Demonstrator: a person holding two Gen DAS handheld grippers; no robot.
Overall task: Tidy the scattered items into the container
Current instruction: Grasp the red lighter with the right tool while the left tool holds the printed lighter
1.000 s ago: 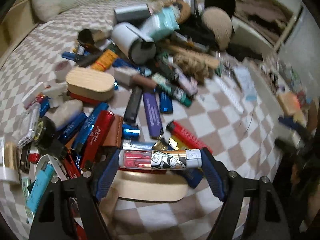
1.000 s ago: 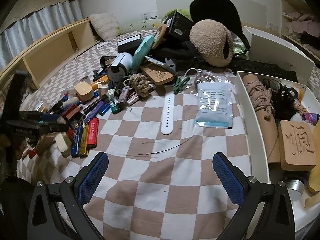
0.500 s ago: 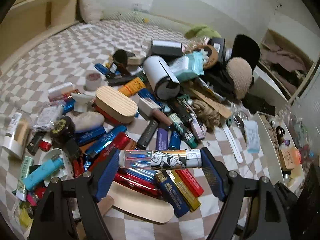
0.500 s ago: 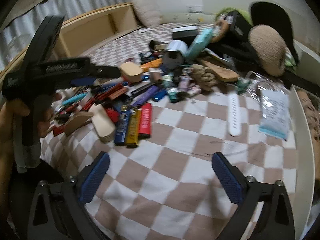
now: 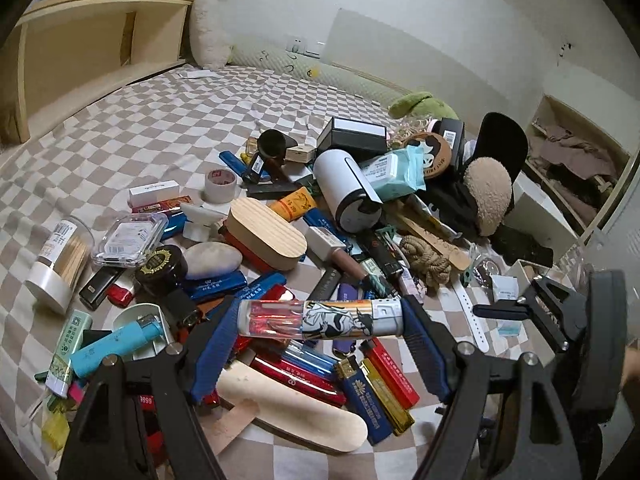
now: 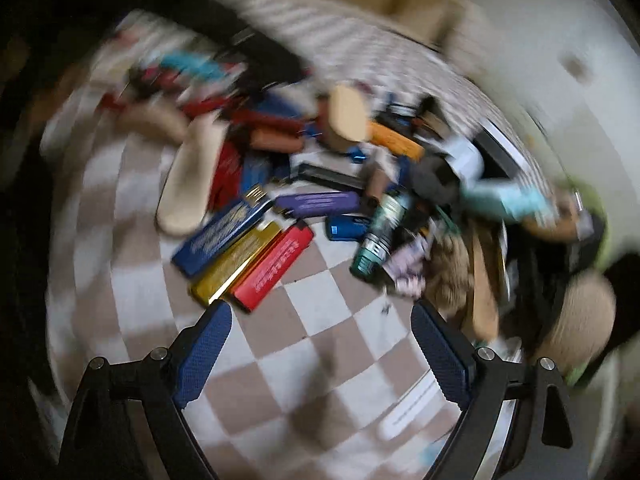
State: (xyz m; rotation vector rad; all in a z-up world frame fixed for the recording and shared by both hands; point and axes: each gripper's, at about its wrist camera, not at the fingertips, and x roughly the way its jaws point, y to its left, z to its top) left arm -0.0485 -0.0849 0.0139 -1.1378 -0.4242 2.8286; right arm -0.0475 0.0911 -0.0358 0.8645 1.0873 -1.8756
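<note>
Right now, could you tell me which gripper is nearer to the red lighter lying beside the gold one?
Right. The right gripper hovers open just short of the red lighter; the left gripper holds a clear lighter above the pile.

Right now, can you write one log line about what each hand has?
left fingers: holding lighter | right fingers: open, nothing held | lighter pile: on bed

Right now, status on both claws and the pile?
Left claw shut on cartoon-print lighter, above the pile. Right claw open, empty, over bare checkered cloth; view blurred. Red lighter just ahead.
</note>
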